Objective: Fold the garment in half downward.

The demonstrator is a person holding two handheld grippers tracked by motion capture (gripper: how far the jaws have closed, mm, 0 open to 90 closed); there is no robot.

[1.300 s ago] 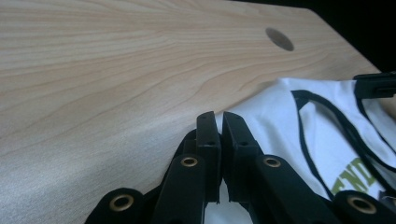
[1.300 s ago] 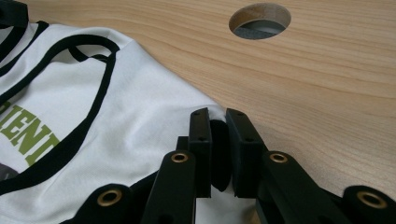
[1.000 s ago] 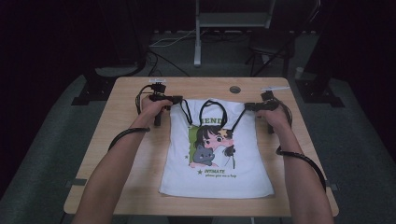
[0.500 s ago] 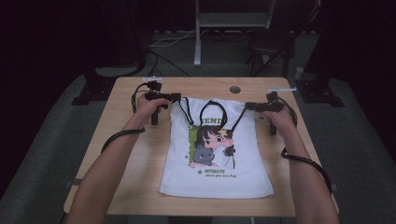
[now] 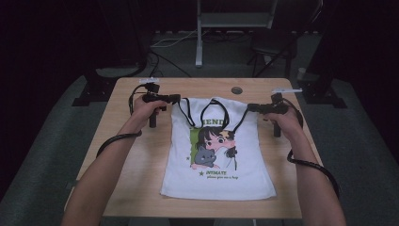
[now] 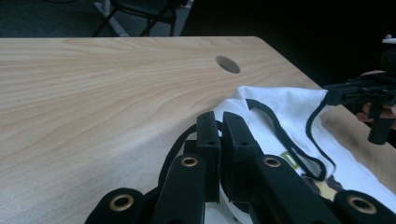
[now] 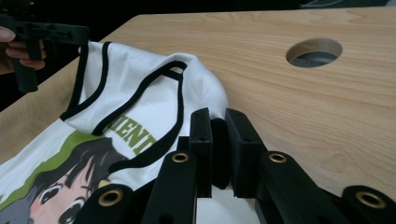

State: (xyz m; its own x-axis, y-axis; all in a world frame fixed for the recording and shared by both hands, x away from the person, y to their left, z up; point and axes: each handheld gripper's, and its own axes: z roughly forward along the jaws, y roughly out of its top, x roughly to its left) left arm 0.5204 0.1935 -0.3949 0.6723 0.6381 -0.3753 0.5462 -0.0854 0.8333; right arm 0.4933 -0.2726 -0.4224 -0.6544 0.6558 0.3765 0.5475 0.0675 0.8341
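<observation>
My left gripper (image 5: 173, 98) has its fingers (image 6: 208, 140) pressed together on the black-trimmed shoulder strap of the white tank top (image 5: 217, 155), pinching the fabric at the garment's upper corner. From the left gripper view the strap edge runs out from between the fingers and loops away across the wooden bench (image 6: 93, 93), and the round hole (image 6: 228, 64) in the bench lies ahead of my fingertips, a little to the right.

My right gripper (image 5: 252, 107) does the same on the opposite shoulder: its fingers (image 7: 201, 140) are clamped on the cloth with white fabric bunched just ahead of them. In the right gripper view the black neckline trim and the green lettering lie to the left of my fingers, the printed cartoon face sits lower left, and the hole (image 7: 314, 52) is ahead to the right.

From the high view, the top lies flat and face up between my two hands, its shoulders drawn out toward each gripper and its hem nearest me. My left hand (image 5: 143, 109) and right hand (image 5: 283, 120) sit just outside the garment on either side, cables (image 5: 115, 140) looping around my forearms. The top edge between the straps is slightly raised off the bench.
</observation>
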